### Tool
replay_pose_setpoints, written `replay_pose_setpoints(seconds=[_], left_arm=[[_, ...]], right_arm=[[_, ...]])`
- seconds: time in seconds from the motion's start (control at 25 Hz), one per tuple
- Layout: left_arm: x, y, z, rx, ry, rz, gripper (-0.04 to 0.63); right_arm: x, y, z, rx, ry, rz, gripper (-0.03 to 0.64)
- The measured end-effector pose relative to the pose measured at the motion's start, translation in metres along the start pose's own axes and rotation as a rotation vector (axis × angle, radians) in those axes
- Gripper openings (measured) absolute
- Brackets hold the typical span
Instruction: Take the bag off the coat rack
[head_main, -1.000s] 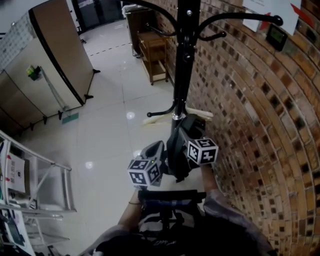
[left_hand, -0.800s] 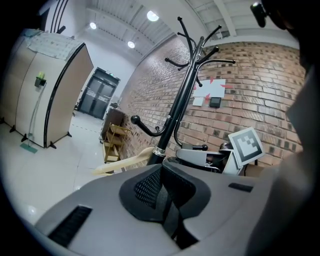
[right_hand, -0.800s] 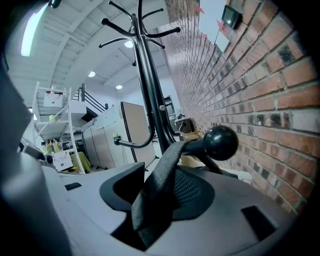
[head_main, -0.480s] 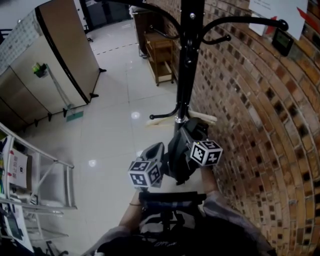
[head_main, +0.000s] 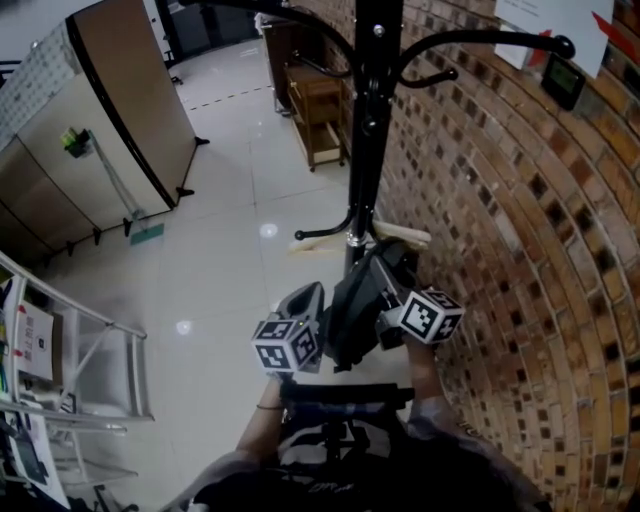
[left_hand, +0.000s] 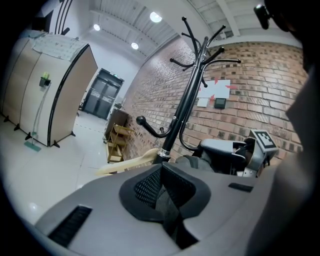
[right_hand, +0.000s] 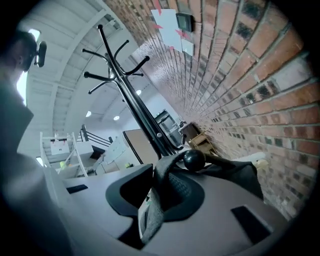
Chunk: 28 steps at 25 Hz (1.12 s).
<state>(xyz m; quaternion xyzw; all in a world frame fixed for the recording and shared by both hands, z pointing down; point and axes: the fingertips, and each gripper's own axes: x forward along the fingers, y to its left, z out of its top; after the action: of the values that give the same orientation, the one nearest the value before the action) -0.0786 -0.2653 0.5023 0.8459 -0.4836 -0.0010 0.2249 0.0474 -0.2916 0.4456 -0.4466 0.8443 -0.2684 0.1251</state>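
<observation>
Closing my right gripper (right_hand: 160, 192) round the strap (right_hand: 152, 216) of the bag (head_main: 352, 300), I have the webbing lying between the jaws. One pad is against it, and the other, as far as I can see, is not pressing yet. My left gripper (left_hand: 162, 186) is clamped on another stretch of dark strap, pads together with the fabric pinched between them. The bag itself hangs low on the coat rack (head_main: 365, 130), against the pole and just beside the brick wall (head_main: 500, 250). Its strap is looped over a hook that ends in a round knob (right_hand: 193, 160).

That knob is my main worry. If I pull the strap towards me rather than lifting it up and over, I expect the loop to snag behind the ball. The pull would then go into the rack, which looks tall and light and might rock or tip.

The strap is also thin and limp. If the right jaws finish closing on only its edge, it could slide out once the bag's weight comes on. My two grippers sit close together, so a hurried lift might knock one against the other or scrape the right one on the bricks.
</observation>
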Motion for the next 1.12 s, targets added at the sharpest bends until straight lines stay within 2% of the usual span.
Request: replay_pose_setpoints(seconds=[0.12, 0.52, 0.8, 0.96, 1.12], left_arm=[[0.003, -0.005, -0.001, 0.004, 0.005, -0.014, 0.008], [0.001, -0.003, -0.003, 0.0, 0.014, -0.028, 0.008], [0.003, -0.005, -0.006, -0.012, 0.014, -0.044, 0.008], [0.008, -0.012, -0.012, -0.015, 0.032, -0.065, 0.008], [0.014, -0.024, -0.016, -0.009, 0.05, -0.094, 0.009]], right_arm=[[-0.006, 0.014, 0.007, 0.036, -0.011, 0.013, 0.055], [-0.028, 0.036, 0.018, 0.005, -0.025, 0.026, 0.055], [-0.05, 0.031, 0.018, -0.002, -0.041, -0.028, 0.055], [-0.07, 0.014, 0.01, 0.063, -0.061, -0.072, 0.054], [-0.085, -0.009, -0.017, 0.1, -0.01, -0.158, 0.049]])
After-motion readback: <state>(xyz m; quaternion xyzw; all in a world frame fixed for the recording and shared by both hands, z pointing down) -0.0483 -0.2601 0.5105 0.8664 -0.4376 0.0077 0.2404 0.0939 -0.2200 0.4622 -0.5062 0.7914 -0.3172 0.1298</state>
